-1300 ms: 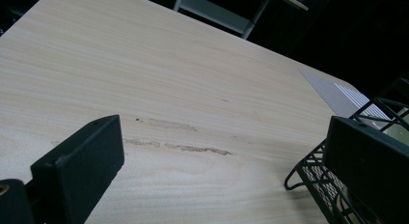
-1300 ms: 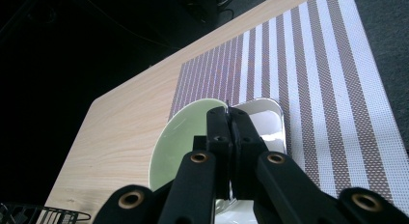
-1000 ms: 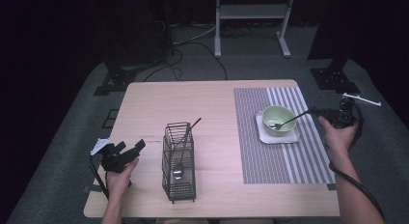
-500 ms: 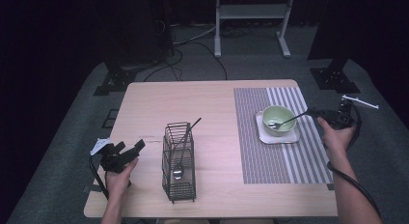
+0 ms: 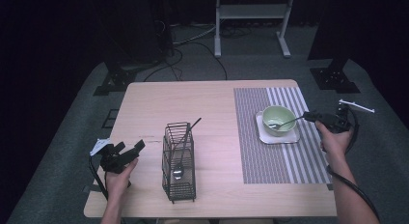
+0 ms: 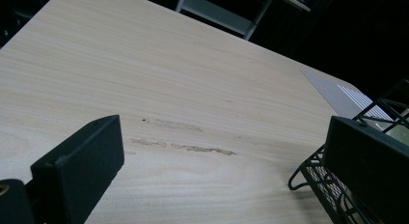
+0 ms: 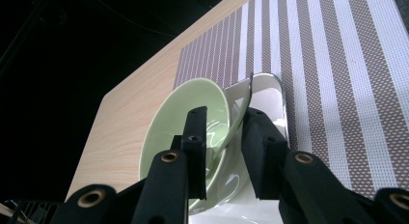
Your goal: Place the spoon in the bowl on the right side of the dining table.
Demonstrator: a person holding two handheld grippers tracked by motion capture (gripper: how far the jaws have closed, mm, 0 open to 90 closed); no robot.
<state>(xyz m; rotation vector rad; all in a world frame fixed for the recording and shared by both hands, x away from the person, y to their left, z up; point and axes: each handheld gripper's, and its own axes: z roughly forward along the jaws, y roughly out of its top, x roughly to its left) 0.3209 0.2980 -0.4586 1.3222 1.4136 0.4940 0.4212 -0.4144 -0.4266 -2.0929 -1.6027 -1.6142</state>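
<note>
The spoon [image 7: 219, 146] handle lies between the right gripper's [image 7: 224, 137] just-opening fingers, in the bowl [image 7: 169, 127]

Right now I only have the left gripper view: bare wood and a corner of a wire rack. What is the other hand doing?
Observer: The right tongs are at a green bowl on a striped mat; their jaws have just been opening.
Operator: Anything between them?
Observer: A spoon handle, seemingly not clamped; its head rests in the bowl.
Operator: Is the rack empty?
Observer: No, a second spoon stands in it.
</note>
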